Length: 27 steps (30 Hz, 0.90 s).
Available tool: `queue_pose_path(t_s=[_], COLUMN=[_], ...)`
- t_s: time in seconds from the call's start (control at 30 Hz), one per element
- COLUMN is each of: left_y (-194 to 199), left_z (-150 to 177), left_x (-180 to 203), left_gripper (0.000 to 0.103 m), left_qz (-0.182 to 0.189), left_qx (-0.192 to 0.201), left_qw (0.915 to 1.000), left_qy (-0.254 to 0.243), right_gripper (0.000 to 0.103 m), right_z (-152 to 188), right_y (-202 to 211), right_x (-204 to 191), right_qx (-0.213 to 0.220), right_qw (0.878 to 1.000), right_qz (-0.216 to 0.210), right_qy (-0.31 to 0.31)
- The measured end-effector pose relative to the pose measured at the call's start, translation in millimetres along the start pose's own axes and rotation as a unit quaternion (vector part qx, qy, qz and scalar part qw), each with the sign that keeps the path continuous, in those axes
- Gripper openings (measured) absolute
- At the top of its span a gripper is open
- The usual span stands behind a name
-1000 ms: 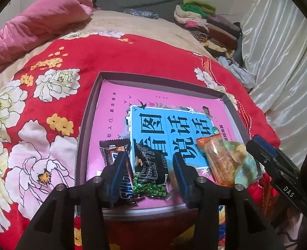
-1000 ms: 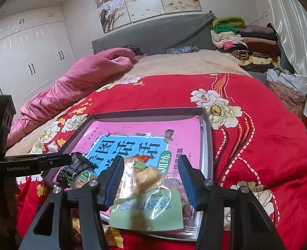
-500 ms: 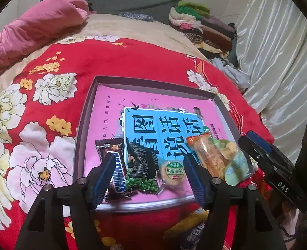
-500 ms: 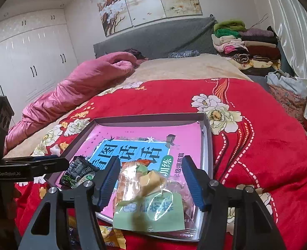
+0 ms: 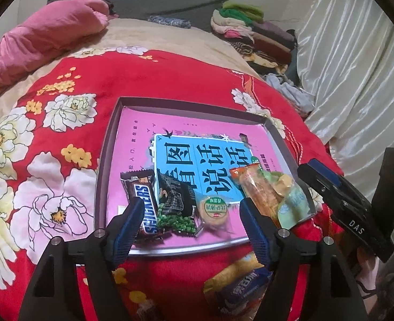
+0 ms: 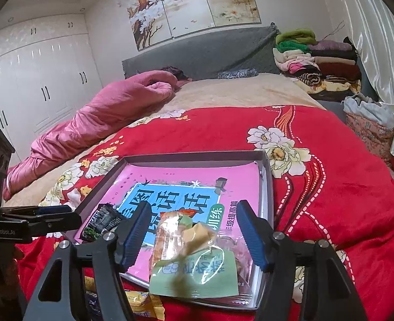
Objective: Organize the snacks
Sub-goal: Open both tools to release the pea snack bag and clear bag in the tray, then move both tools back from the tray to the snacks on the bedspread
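Left gripper [image 5: 190,223] jaws just opened wide, gripping nothing; Snickers bar [image 5: 141,203], crinkly black pea packet [image 5: 176,206], round biscuit [image 5: 214,208] lie on tray [image 5: 104,171]. Right gripper [image 6: 194,231] likewise opened, clear glossy snack bag [image 6: 194,256] loose between.

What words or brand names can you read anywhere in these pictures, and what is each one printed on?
"SNICKERS": brown chocolate bar in the tray.
"看图说话": blue panel of the pink book lining the tray.
"DAS": side of the right gripper.
"GenRobot.AI": side of the left gripper.
Round biscuit, black pea packet, clear snack bag, purple packet: print too blurred.
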<state>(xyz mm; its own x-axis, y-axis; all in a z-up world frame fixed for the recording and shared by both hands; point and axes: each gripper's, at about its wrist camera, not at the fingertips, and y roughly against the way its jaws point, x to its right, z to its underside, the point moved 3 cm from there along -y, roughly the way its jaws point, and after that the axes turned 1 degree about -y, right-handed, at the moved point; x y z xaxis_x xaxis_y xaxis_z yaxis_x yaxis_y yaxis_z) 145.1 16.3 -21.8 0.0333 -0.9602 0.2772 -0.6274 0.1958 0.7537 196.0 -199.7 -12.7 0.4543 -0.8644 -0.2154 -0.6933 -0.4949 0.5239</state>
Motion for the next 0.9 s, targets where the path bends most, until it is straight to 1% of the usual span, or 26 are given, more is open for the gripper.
queue_pose_path(t_s=[0.17,0.5,0.9], left_y=[4,9,14], left_z=[5,15,26], left_x=[2,6,10], left_gripper=[0.075,0.075,0.075], left_qz=[0.006,0.020,0.024], left_qx=[-0.003,-0.012,-0.023], left_qw=[1.0000,0.9997,0.9993], left_qy=[-0.002,-0.007,-0.018], right_gripper=[0.068,0.069,0.071], right_z=[-1,-1,4], right_y=[3,8,16], right_x=[-3,-6,-10], right_qx=[0.004,0.009,0.008], right_qw=[1.000,1.000,1.000], right_qz=[-0.003,-0.005,-0.005], right_qy=[0.003,0.009,0.016])
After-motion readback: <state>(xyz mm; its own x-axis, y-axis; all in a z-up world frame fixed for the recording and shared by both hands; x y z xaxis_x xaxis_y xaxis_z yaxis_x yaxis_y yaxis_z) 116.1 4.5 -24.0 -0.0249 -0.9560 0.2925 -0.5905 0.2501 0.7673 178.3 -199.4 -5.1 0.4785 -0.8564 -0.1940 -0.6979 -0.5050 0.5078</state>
